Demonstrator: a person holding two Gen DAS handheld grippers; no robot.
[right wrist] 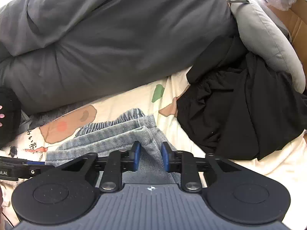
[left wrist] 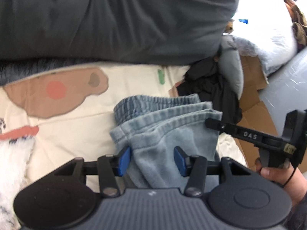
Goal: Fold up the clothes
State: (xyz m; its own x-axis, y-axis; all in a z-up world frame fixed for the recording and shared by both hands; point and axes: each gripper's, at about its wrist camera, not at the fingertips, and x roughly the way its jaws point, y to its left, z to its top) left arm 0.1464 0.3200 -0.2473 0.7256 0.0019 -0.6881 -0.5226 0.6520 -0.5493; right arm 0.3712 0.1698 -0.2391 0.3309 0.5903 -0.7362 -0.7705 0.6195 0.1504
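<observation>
A folded light-blue denim garment (left wrist: 163,118) (right wrist: 115,132) with an elastic waistband lies on a cream sheet printed with a cartoon bear (left wrist: 76,134). In the left wrist view my left gripper (left wrist: 152,161) stands open at the garment's near-left part. Its blue pads are well apart and flat denim lies between them. My right gripper (right wrist: 150,157) is shut on a raised fold of the denim at the right corner. One of its black fingers (left wrist: 213,124) shows at that corner from the left. The left gripper (right wrist: 36,163) shows at the denim's left edge in the right wrist view.
A bulky dark grey duvet (left wrist: 115,19) (right wrist: 115,38) lies just beyond the denim. A crumpled black garment (right wrist: 239,115) sits to the right, against a light grey pillow (right wrist: 268,38). Cardboard (left wrist: 253,72) lies past the bed's edge. A person's hand (left wrist: 278,174) holds the right gripper.
</observation>
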